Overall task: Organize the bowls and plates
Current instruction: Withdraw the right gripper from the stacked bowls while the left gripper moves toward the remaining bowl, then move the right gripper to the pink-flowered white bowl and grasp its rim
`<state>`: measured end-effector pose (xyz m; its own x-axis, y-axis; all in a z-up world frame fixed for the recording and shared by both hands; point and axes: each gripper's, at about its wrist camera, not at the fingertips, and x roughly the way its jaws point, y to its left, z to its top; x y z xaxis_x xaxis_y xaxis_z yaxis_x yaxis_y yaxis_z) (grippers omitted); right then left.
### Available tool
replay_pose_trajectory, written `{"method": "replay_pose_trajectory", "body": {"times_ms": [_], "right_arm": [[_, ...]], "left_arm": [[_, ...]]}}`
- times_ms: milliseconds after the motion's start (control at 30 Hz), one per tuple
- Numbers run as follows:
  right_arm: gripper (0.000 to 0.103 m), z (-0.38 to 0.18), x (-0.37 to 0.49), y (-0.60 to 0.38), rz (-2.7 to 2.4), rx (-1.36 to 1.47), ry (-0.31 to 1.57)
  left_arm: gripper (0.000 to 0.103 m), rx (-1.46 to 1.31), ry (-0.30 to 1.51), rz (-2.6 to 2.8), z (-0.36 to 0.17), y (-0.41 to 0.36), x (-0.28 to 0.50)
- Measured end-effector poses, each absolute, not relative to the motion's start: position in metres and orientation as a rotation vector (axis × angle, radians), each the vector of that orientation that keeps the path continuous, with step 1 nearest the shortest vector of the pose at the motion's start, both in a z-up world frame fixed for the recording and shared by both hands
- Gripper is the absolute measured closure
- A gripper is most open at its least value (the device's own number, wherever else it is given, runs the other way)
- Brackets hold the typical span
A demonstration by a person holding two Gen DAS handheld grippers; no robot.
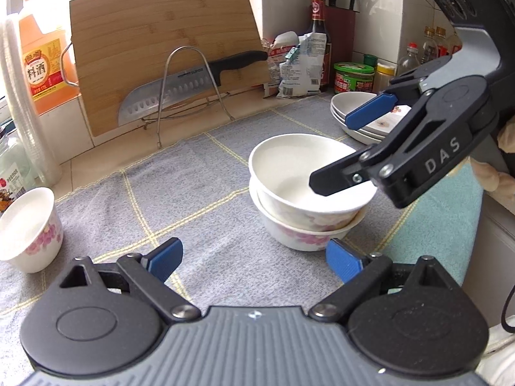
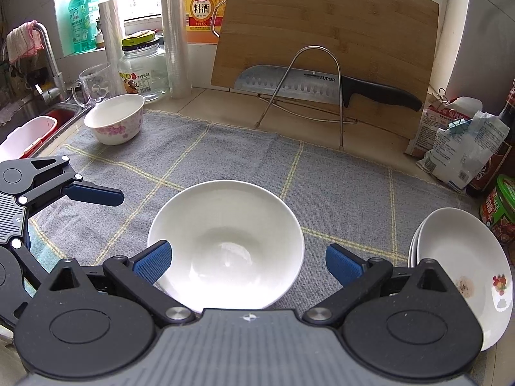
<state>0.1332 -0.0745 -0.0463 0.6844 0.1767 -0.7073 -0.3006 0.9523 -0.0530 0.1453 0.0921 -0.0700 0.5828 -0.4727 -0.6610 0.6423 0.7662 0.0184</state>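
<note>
Handling: the stacked bowls (image 1: 305, 199) are judged to be glazed ceramic, so stiff, fairly heavy, slippery under the pads and breakable if knocked or dropped; the upper bowl is only nested in the lower one and could be tipped by a sideways push
Hold point: the rim wall is judged the best place, one pad inside and one outside, as the curved white sides offer little else to pinch; the same would apply to the lone bowl (image 2: 114, 119)
Looks: both stacked bowls are plain white inside, with a pink flower pattern on the outer walls; the lone bowl carries the same pattern; the plates (image 2: 463, 270) are white, the top one marked by a small printed motif and a brownish smear
Place: the stacked bowls stand near the middle of the grey checked cloth (image 1: 193, 193); the lone bowl is seen at the far left of the cloth, near the sink (image 2: 58, 112); the plates are piled at the right edge, in front of a green-lidded jar (image 1: 353, 77)
Right gripper (image 2: 248, 262): spread wide and empty; it is held over the upper bowl, one finger (image 1: 334, 180) reaching above the bowl's hollow; contact cannot be told
Left gripper (image 1: 254, 262): jaws parted, nothing between them; it is held near the stack, on the near side
</note>
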Motion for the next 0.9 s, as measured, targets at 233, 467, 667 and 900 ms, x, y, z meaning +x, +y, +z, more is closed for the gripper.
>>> {"method": "replay_pose_trajectory", "body": {"times_ms": [233,467,667,900], "right_arm": [[0.000,-0.029,0.142,-0.041,0.313,-0.242,0.738],[0.000,-0.017,0.155,0.009,0.401,-0.326,0.710],[0.000,-0.017,0.176,0.044,0.467,-0.338,0.712],[0.000,-0.023,0.198,0.078,0.523,-0.366,0.736]], "left_arm": [[0.007,0.241,0.683,-0.536,-0.071,0.133,0.155],[0.007,0.196,0.705,-0.352,-0.082,0.185,0.175],[0.007,0.176,0.712,-0.257,-0.088,0.219,0.187],[0.007,0.162,0.747,-0.222,-0.101,0.235,0.201]]}}
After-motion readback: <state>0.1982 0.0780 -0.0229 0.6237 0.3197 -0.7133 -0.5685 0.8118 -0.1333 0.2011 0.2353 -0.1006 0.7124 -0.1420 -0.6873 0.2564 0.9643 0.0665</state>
